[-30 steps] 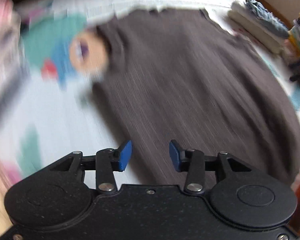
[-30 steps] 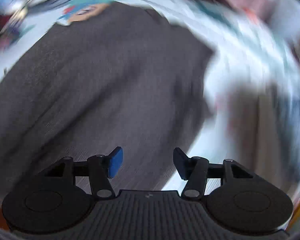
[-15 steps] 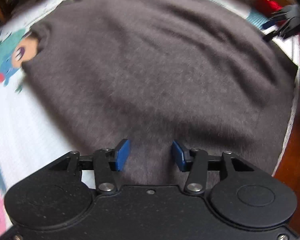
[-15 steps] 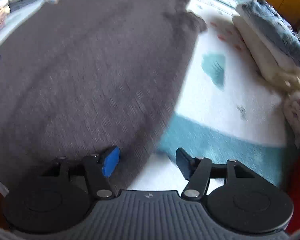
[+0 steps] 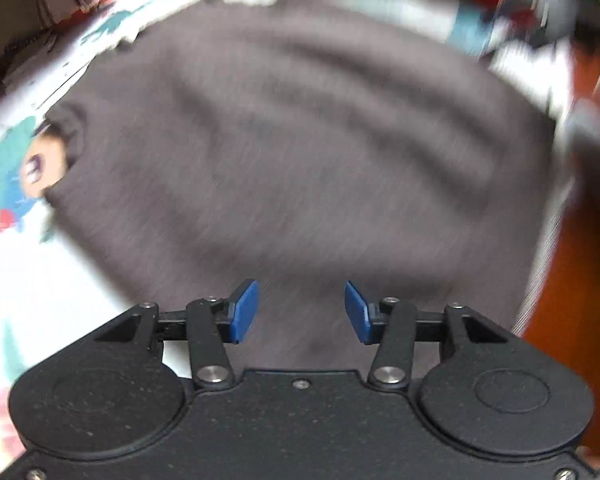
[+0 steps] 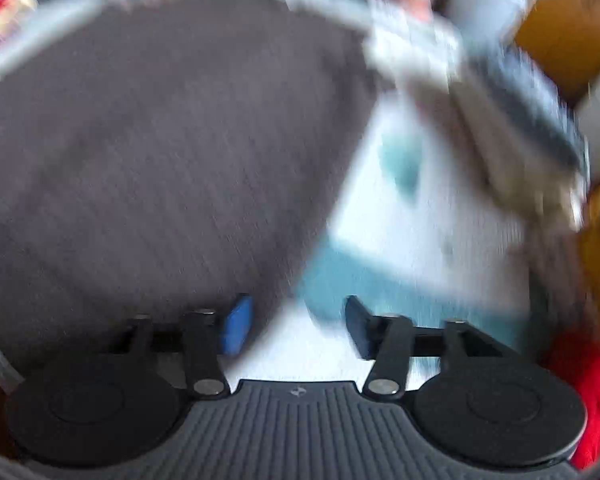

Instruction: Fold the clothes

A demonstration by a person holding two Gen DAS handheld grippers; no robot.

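Ahead of your left gripper (image 5: pixel 300 312) lies a matt, fuzzy grey-brown knit sweater (image 5: pixel 300 152); its fingertips (image 5: pixel 244 312) look smooth blue plastic. Beside the right gripper (image 6: pixel 296 330), the printed sheet (image 6: pixel 420 240) is soft cloth.

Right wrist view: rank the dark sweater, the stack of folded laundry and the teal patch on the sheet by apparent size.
1. Dark sweater, filling most of the left half.
2. Stack of folded laundry, though motion blur smears its outline.
3. Teal patch on the sheet, smallest.
The stack lies farther from the camera, so its true size is unsure.
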